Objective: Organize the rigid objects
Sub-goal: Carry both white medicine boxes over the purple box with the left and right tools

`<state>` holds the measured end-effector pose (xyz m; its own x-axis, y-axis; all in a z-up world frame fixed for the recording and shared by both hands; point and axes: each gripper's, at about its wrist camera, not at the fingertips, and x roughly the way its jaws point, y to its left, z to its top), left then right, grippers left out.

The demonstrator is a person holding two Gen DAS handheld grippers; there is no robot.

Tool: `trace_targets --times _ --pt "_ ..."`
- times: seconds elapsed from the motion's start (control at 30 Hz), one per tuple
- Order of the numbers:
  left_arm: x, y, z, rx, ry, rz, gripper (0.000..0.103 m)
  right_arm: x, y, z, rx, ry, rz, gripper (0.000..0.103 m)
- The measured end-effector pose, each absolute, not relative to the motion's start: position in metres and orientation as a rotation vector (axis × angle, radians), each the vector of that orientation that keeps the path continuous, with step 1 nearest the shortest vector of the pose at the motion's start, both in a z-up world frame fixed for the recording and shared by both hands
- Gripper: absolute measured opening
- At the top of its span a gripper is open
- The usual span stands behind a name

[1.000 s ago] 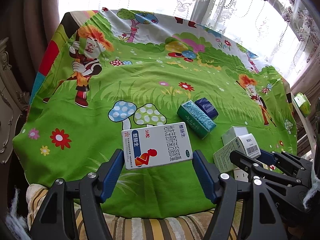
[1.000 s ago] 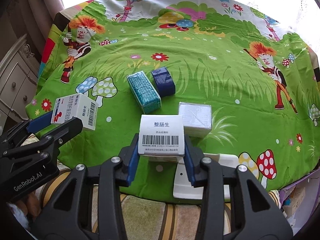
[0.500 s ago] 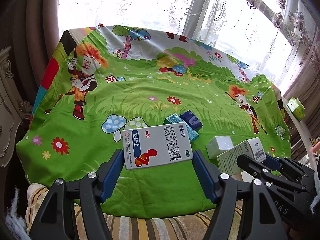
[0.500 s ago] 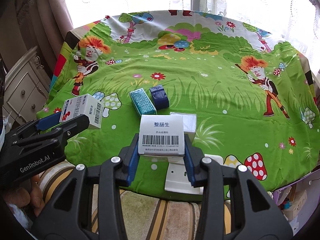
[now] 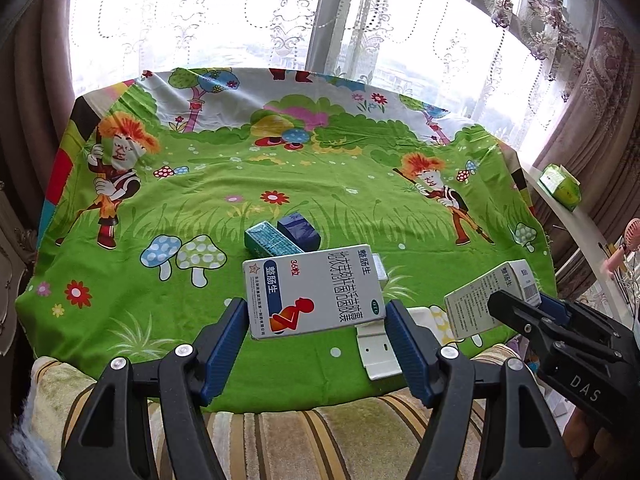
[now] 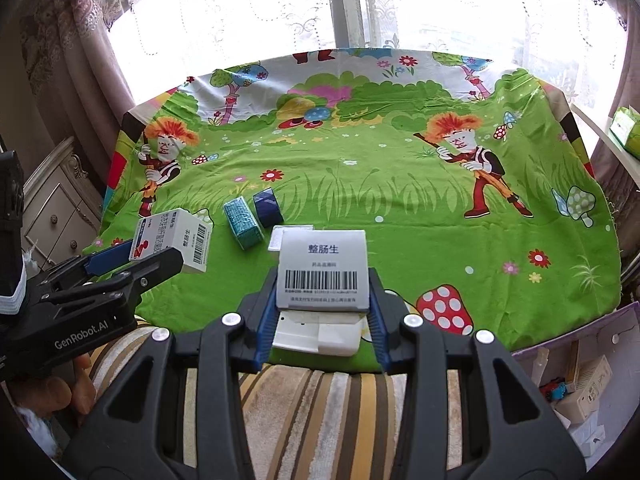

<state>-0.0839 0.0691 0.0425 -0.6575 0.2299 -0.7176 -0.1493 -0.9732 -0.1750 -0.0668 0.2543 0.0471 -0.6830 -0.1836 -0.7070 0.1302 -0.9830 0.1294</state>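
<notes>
My left gripper [image 5: 316,320] is shut on a white medicine box [image 5: 314,292] with a blue label and red figure, held above the table's near edge. It also shows in the right wrist view [image 6: 176,240]. My right gripper [image 6: 322,308] is shut on a second white medicine box [image 6: 322,270], barcode end facing the camera; it shows in the left wrist view [image 5: 484,304]. On the green cartoon tablecloth [image 6: 400,220] lie a teal box [image 6: 242,226], a dark blue box [image 6: 266,206] and a small white box [image 6: 278,236], partly hidden. A flat white object [image 6: 316,334] lies under the right gripper.
A striped cushion [image 6: 320,400] runs along the table's near edge. A pale dresser [image 6: 56,216] stands at the left. A green packet [image 5: 560,184] lies on a white ledge at the right. Curtains and a window back the table. Clutter [image 6: 580,384] sits low right.
Both grippers have risen and drawn back from the table with their boxes still held. The boxes on the cloth look smaller and farther; more window shows.
</notes>
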Motion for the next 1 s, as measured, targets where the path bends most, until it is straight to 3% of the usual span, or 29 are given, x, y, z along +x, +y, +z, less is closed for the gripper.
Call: trace_targets --times 0.43,1.0 --pt "-0.056 0.148 0.049 -1.157 -0.060 2.497 0.070 -0.010 0.358 0.048 1.188 -0.210 -2.865 0.044" --pt "-0.003 0.258 0.043 -1.116 0.186 2.201 0.070 0.088 0.512 0.018 1.458 -0.386 -3.055 0.044"
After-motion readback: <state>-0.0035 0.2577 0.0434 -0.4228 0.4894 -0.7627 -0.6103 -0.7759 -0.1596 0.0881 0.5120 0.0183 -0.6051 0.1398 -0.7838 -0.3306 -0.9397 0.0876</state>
